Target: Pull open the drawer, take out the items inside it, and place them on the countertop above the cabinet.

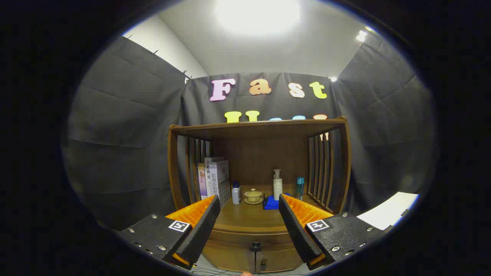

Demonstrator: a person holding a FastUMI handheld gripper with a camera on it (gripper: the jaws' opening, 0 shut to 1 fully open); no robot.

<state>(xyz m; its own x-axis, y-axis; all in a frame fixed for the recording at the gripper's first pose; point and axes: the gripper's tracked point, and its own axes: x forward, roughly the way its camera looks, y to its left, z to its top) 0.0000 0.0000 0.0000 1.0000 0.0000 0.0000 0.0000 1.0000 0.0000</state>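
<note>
Wooden cabinet (257, 161), drawer (255, 253) between spread fingers (201, 230)

Cam rides on my tongs (249, 218), looking straight ahead at the wooden cabinet (257, 153) front from fairly near, about worktop (249, 216) height.

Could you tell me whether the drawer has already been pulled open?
No, the drawer sits flush and closed, with the open tongs empty above its knob.
</note>
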